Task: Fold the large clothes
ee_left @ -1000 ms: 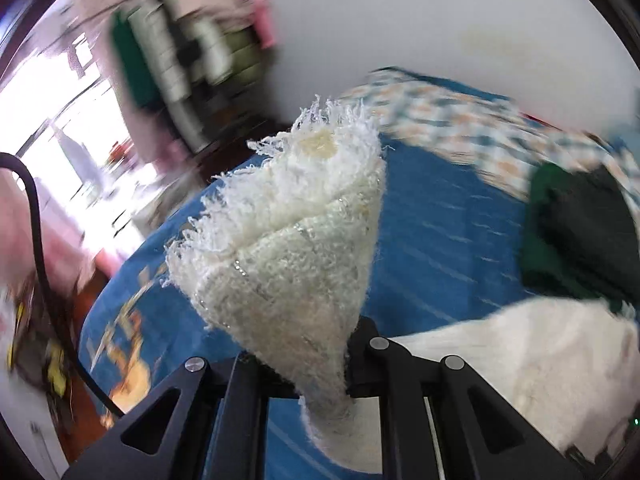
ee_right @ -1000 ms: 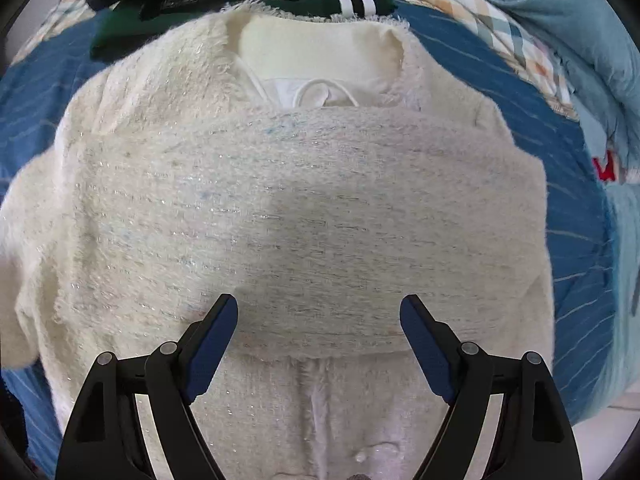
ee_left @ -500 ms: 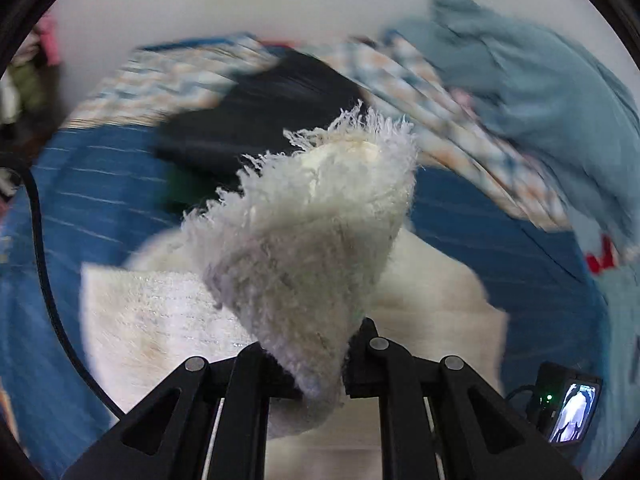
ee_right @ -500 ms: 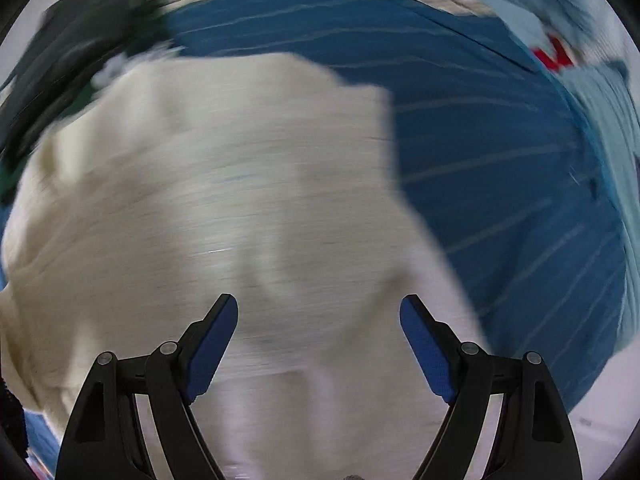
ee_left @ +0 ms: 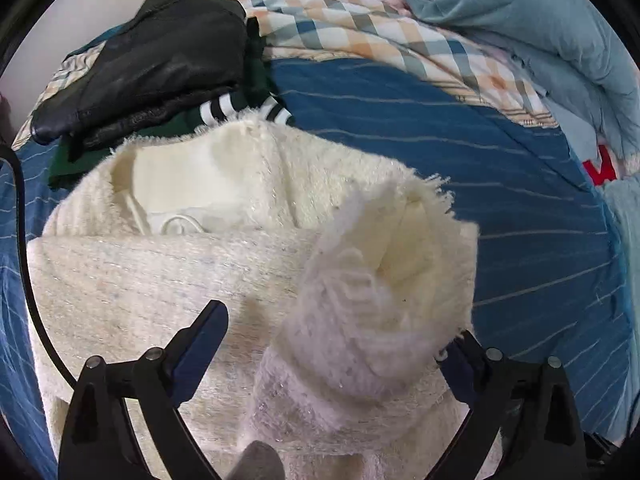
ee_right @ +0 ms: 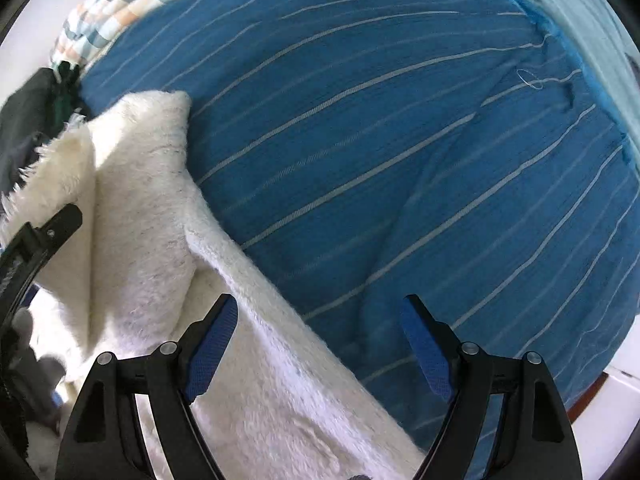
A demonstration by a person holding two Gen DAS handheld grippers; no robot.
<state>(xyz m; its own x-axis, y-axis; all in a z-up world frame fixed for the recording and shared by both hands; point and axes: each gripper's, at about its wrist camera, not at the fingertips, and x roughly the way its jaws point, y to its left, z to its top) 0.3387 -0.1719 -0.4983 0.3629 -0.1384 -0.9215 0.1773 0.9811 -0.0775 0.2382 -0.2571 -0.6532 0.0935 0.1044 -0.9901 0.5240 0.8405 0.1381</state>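
Note:
A fluffy cream jacket [ee_left: 168, 280] lies on the blue striped bedsheet [ee_left: 520, 208], collar toward the far side, one sleeve folded across its chest. My left gripper [ee_left: 332, 344] is open; the fringed cuff of the other sleeve [ee_left: 384, 280] lies loose between its fingers, on top of the jacket. My right gripper [ee_right: 320, 344] is open and empty, over the jacket's right edge [ee_right: 256, 320] where it meets the sheet [ee_right: 400, 140]. The left gripper's finger [ee_right: 44, 236] shows at the left of the right wrist view.
A black leather jacket [ee_left: 152, 56] lies on green clothes [ee_left: 76, 152] beyond the collar. A plaid blanket [ee_left: 360, 24] and a light blue quilt [ee_left: 540, 28] are bunched at the back and right. The bed's edge [ee_right: 616, 384] is at lower right.
My left gripper has swung over the jacket and opened, letting go of the sleeve cuff. My right gripper has moved right, from over the chest to the jacket's right edge.

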